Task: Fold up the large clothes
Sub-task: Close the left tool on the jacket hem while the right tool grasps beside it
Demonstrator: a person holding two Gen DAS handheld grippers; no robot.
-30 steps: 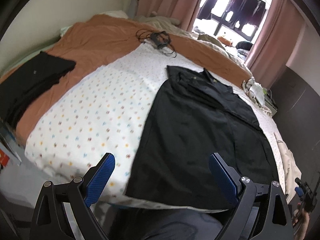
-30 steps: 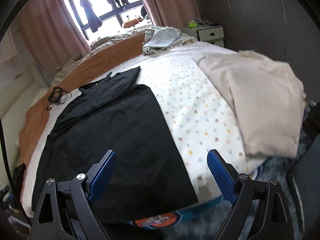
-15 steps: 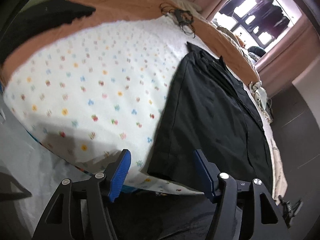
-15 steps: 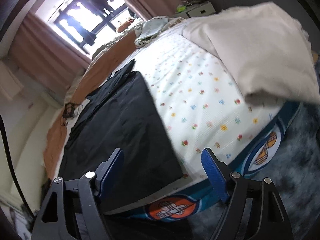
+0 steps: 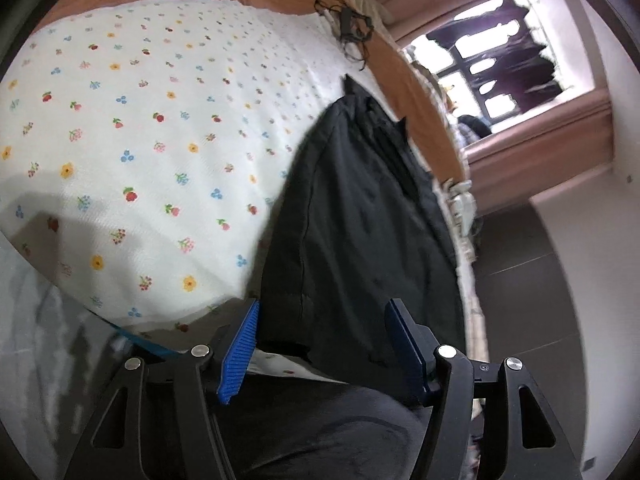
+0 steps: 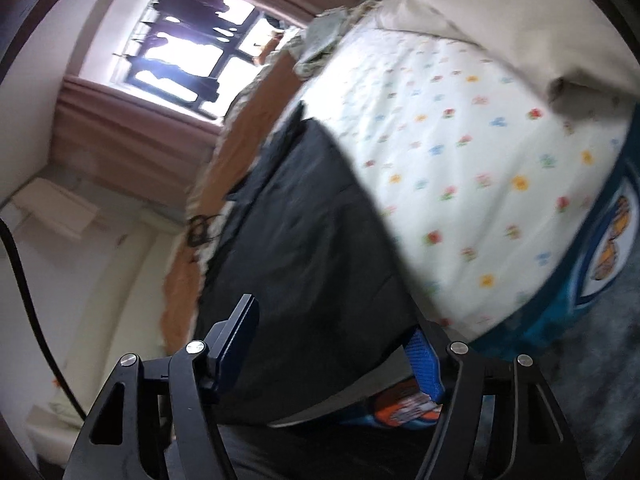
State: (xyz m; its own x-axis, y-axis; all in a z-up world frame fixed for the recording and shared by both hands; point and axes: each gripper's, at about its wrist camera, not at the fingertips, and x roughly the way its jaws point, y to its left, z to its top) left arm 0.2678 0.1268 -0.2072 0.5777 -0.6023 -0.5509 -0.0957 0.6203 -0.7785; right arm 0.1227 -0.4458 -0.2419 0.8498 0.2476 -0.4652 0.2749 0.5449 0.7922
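1. A black garment (image 5: pixel 360 216) lies flat on the floral bedsheet (image 5: pixel 132 128), its near hem at the bed's edge.
2. Left gripper (image 5: pixel 324 340) — jaws apart — straddles the hem's left corner.
3. Right gripper (image 6: pixel 340 344) — jaws apart — frames the hem's right corner (image 6: pixel 320 280).

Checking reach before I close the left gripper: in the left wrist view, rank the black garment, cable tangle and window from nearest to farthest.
1. black garment: hem between the open left gripper fingers.
2. cable tangle: far up the bed, on the orange blanket's edge.
3. window: beyond the bed, upper right.
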